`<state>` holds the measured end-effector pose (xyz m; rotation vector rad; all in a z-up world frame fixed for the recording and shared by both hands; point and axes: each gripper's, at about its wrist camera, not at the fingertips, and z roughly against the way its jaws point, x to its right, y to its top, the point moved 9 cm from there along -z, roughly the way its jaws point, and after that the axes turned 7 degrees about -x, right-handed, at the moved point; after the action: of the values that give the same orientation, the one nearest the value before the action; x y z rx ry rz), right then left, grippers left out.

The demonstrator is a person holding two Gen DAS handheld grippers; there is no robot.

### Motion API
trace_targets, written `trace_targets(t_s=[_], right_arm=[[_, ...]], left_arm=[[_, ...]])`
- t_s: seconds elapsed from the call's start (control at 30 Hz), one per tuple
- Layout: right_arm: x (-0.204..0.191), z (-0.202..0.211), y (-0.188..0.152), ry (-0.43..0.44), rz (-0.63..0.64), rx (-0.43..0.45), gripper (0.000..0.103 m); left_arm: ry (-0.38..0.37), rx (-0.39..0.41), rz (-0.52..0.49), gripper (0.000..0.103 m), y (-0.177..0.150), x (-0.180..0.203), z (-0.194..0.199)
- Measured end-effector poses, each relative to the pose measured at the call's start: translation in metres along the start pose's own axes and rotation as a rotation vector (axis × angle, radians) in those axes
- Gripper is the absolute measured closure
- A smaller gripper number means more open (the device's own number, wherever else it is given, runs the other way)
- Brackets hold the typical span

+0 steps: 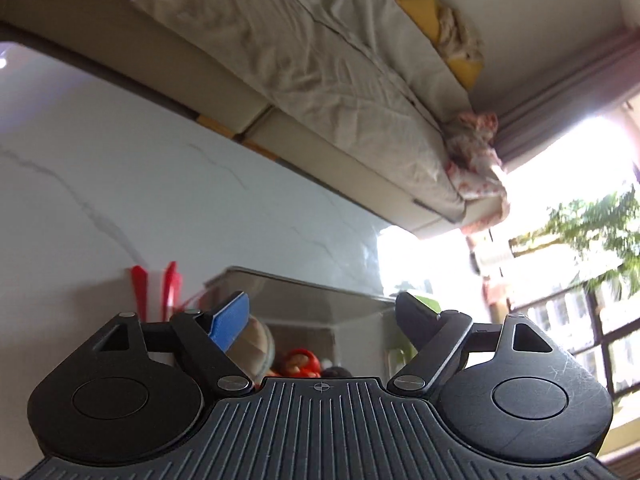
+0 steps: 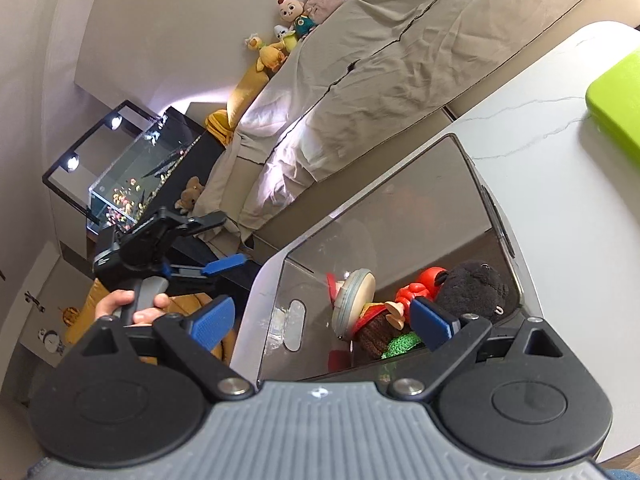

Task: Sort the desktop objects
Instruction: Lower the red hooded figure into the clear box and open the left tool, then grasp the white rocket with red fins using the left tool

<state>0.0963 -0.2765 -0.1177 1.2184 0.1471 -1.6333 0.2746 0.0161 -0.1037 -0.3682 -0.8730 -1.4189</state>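
My right claw (image 2: 324, 322) hangs wide open and empty, its blue pads (image 2: 212, 322) spread over the near rim of a clear plastic bin (image 2: 460, 184) that stands on the white marble-veined table (image 2: 532, 128). Straight ahead of the claw, inside the bin, lies a heap of toys: a round flat-bottomed piece (image 2: 354, 298) tipped on edge, a doll in brown and green knit (image 2: 380, 338) just ahead of my right pad, a red figure (image 2: 420, 284) behind it, and a black plush (image 2: 472, 286) against the bin's right wall. Further right, beyond the bin, a lime-green case (image 2: 618, 108) lies on the table.

Off to the left of this claw, a hand (image 2: 132, 306) grips the handle of my left claw (image 2: 218, 242), whose fingers stand apart with nothing between them. Its own camera agrees: the left claw (image 1: 322, 322) is wide, one blue pad (image 1: 230, 322) showing, with the bin (image 1: 304, 296) just ahead and the red figure (image 1: 298, 360) visible through its wall. To the left of the bin, red plastic handles (image 1: 156, 292) stand up.

Beyond the table are a sofa under a rumpled beige cover (image 2: 380, 80) and a lit aquarium (image 2: 132, 176). I can read no label or writing on anything.
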Motion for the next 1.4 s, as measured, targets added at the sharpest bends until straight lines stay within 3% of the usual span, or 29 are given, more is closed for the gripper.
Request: trace_targets(t_s=[0.1,0.27,0.33,0.43,0.6,0.67,0.83,1.0,1.17,1.33,1.4], right_arm=[[-0.008,-0.014,-0.001,-0.044,0.035,-0.024,0.008],[-0.021,-0.036,-0.004,-0.119,0.094,-0.065,0.008],[-0.027,-0.045,-0.004,-0.148,0.118,-0.081,0.008],[-0.035,-0.057,-0.005,-0.193,0.153,-0.106,0.008],[-0.033,-0.074,-0.01,-0.323,0.252,-0.142,0.008],[-0.029,-0.081,-0.007,-0.374,0.286,-0.143,0.008],[-0.027,-0.087,-0.005,-0.336,0.241,-0.153,0.008],[-0.015,-0.077,-0.009,-0.326,0.206,-0.155,0.008],[-0.01,-0.067,-0.012,-0.313,0.187,-0.148,0.008],[-0.008,-0.056,-0.015,-0.298,0.178,-0.136,0.008],[-0.008,-0.052,-0.016,-0.292,0.175,-0.131,0.008]], left_arm=[[-0.02,0.006,0.162,0.016,0.002,-0.064,0.012],[-0.072,-0.057,0.352,0.012,-0.01,-0.142,-0.024],[0.022,-0.078,0.307,0.013,-0.018,-0.156,-0.04],[0.2,-0.085,0.099,0.014,-0.026,-0.149,-0.049],[0.358,-0.164,-0.166,0.013,-0.048,-0.115,-0.061],[0.424,-0.183,-0.226,0.013,-0.052,-0.107,-0.066],[0.459,-0.224,-0.221,0.017,-0.052,-0.101,-0.081],[0.459,-0.249,-0.231,0.028,-0.052,-0.091,-0.089],[0.438,-0.277,-0.234,0.027,-0.057,-0.084,-0.1],[0.429,-0.267,-0.133,0.014,-0.055,-0.097,-0.106],[0.432,-0.263,-0.101,0.014,-0.055,-0.105,-0.104]])
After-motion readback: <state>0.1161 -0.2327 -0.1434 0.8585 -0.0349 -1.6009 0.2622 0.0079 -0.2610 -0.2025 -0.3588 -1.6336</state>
